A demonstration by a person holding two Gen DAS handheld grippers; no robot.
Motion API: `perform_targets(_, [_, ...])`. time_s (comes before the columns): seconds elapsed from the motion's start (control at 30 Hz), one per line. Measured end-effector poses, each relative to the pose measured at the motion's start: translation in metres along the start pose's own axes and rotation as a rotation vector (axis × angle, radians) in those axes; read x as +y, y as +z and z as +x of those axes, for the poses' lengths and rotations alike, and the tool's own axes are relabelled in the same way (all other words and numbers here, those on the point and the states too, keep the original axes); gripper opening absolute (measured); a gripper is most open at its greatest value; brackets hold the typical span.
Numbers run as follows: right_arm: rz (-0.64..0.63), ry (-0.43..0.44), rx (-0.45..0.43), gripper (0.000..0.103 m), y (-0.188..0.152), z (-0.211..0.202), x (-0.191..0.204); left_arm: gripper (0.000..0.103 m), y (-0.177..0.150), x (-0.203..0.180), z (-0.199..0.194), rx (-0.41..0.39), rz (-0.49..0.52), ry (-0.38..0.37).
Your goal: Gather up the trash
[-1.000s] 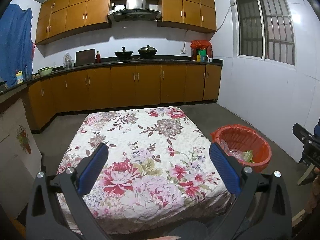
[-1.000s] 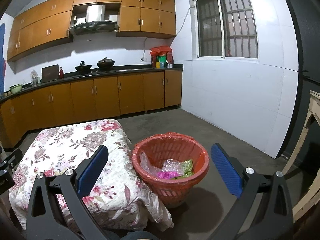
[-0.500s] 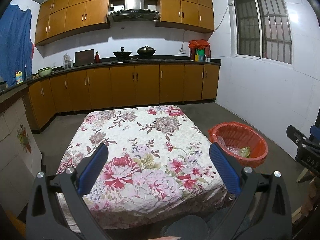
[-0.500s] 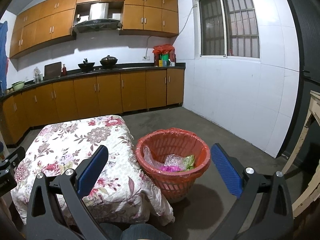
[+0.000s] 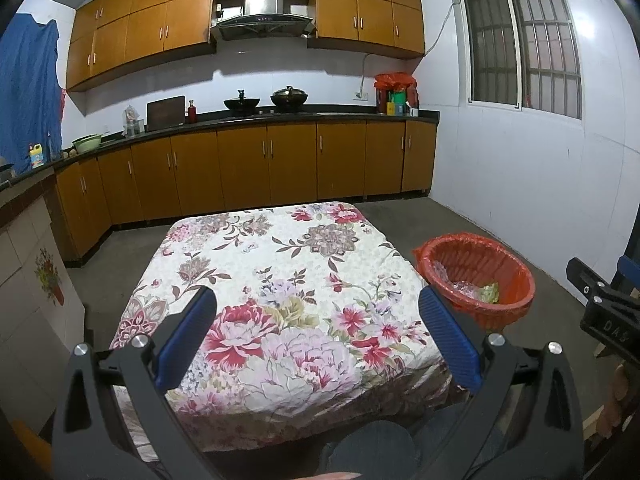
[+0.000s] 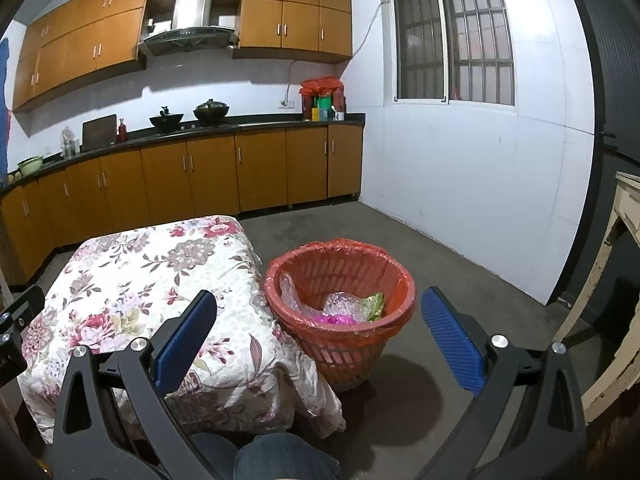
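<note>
A red plastic waste basket (image 6: 340,344) with a red liner stands on the floor right of a low table under a floral cloth (image 5: 280,280). Inside the basket lie crumpled clear, pink and green wrappers (image 6: 348,308). The basket also shows in the left wrist view (image 5: 476,280). My left gripper (image 5: 318,332) is open and empty above the table's near end. My right gripper (image 6: 318,334) is open and empty, held above and short of the basket. No loose trash shows on the cloth.
Brown kitchen cabinets and a dark counter (image 5: 280,116) with pots run along the back and left walls. A white wall with a barred window (image 6: 452,36) is at right. A worn pale wooden piece (image 6: 616,280) stands at far right. My knee (image 6: 280,456) shows below.
Both grippers have drawn back and risen slightly, so the table and basket sit a little farther off. The jaws stay open and empty.
</note>
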State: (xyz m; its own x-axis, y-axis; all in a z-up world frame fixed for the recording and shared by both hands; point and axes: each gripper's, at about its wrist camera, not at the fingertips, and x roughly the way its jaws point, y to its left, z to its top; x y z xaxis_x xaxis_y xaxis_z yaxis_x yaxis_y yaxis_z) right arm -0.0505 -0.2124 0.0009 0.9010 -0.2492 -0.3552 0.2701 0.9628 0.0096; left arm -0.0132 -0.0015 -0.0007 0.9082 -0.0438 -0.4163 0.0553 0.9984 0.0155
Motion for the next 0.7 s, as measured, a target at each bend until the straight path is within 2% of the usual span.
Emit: perform_targets(0.7, [-0.009, 0.007, 0.017, 0.101, -0.0006, -0.0009, 0.0012, 0.099, -0.005, -0.0049, 0.0032, -0.001, 0.005, -0.012])
